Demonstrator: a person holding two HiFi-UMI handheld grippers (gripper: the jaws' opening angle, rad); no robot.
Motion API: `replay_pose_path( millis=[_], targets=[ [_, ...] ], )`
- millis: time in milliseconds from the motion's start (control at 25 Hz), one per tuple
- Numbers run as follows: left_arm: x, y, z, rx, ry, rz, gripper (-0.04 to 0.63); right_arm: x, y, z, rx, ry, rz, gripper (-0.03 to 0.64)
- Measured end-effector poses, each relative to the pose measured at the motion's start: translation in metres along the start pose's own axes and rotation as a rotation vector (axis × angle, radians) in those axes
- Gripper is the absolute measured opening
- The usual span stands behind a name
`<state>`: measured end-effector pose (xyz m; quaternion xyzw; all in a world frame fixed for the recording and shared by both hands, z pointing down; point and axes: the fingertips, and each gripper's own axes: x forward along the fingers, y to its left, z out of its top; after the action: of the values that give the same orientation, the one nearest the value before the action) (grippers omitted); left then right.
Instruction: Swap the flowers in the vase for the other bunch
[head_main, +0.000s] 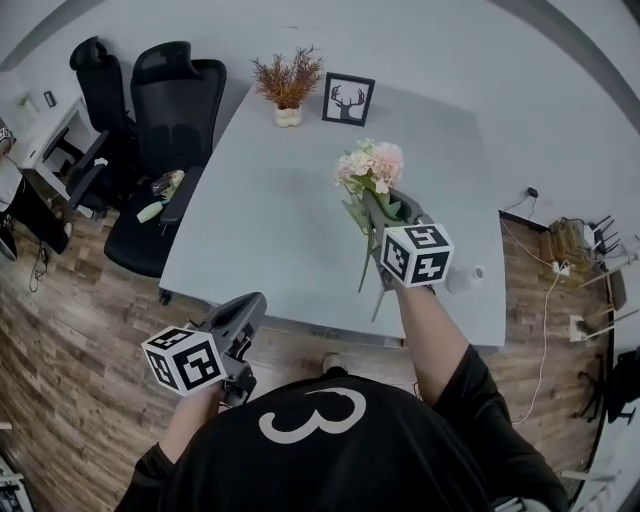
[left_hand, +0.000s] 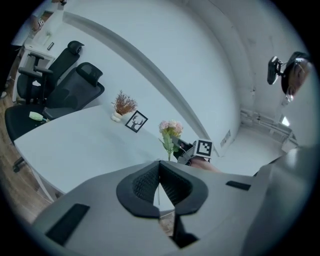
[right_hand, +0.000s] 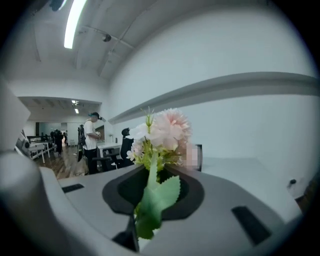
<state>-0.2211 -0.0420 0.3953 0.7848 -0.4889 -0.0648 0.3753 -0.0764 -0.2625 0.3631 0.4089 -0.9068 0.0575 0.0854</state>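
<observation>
Black shirt (head_main: 330, 450) is seen along the head view's bottom edge, nearest the camera. Left gripper (head_main: 248, 308) is held off the near edge of the white table (head_main: 270, 230), over wood floor (head_main: 90, 330). Right gripper (head_main: 383, 208) is held above the table's near-right part. Pink bouquet (head_main: 371, 165) is clamped in it by the stems, blooms up, with the green stems hanging below the jaws, clear of the tabletop. White vase (head_main: 288, 116) with dried rust-brown sprigs (head_main: 288, 78) is placed at the table's far end. Deer picture (head_main: 348, 99) is stood at that same end. Black office chairs (head_main: 165, 110) are parked at the table's left side.

Left gripper view: jaws are seen closed tip to tip, with nothing gripped. Past them, the vase is seen on the table's far end and the bouquet above the table's right part.

Right gripper view: jaws are drawn narrow on the bouquet stems. Green leaf (right_hand: 157, 200) is draped across the gap, and the blooms rise over the tips. Standing person (right_hand: 91, 140) is seen well beyond the table.
</observation>
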Motion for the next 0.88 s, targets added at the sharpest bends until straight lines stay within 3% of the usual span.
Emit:
replay_pose_path(
  millis=[120,400,880],
  targets=[
    [0.009,-0.015,0.0,0.01,0.015,-0.054,0.011,-0.033,0.011,0.032,-0.034,-0.11,0.029,0.074],
    [0.035,-0.058,-0.006,0.095,0.066,-0.183,0.011,-0.12,0.014,0.076,-0.084,-0.287,-0.03,0.074],
    [0.096,-0.133,-0.053,0.14,0.234,-0.395,0.011,-0.258,-0.016,0.079,-0.099,-0.403,-0.184,0.074]
  ],
)
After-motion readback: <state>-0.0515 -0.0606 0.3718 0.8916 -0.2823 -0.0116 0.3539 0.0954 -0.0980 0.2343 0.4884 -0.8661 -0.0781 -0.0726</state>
